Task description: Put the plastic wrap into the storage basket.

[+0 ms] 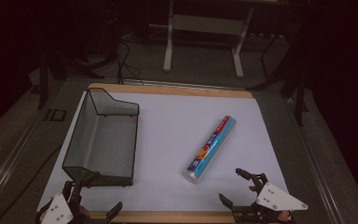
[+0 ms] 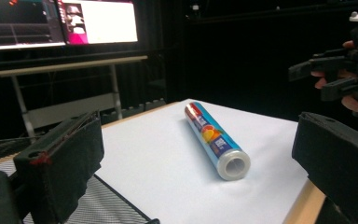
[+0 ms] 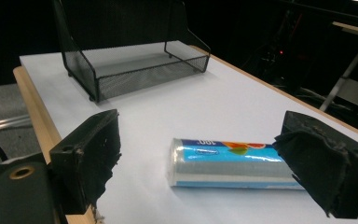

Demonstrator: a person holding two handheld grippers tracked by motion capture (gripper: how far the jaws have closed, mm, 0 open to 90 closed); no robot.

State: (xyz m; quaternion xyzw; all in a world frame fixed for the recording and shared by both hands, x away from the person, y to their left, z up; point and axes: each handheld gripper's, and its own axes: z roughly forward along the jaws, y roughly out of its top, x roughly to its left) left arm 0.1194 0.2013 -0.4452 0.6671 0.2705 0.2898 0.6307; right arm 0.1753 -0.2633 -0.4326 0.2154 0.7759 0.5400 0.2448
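High view frames a table covered by a white sheet [image 1: 168,135], on which 2 things are laid: a roll of wrap [image 1: 209,149] and a black mesh tray [image 1: 103,138]. The roll lies on its side, slanted, right of the middle of the sheet and well apart from the tray, which sits at the left. The work is judged to be the placing of the roll in the tray, and none of it appears done: the roll is untouched and the tray holds nothing.

The left gripper [image 1: 91,196] is held at the near left edge, just in front of the tray's near wall, with its jaws spread wide and nothing between them. The right gripper [image 1: 233,186] is held at the near right, close to the roll's near end, jaws likewise apart and empty. In the right gripper view the roll [image 3: 233,162] is seen between and beyond the 2 jaws, so a grasp is judged to be the next step, followed by a carry across the sheet.

The roll is a smooth, glossy cylinder with a blue printed label bearing red and orange marks; a hollow core is shown at its end in the left gripper view [image 2: 216,140]. The tray [image 3: 140,70] is made of fine wire mesh, with a tall back and low sides. Black padding, frayed at the edges, is worn on the jaws.
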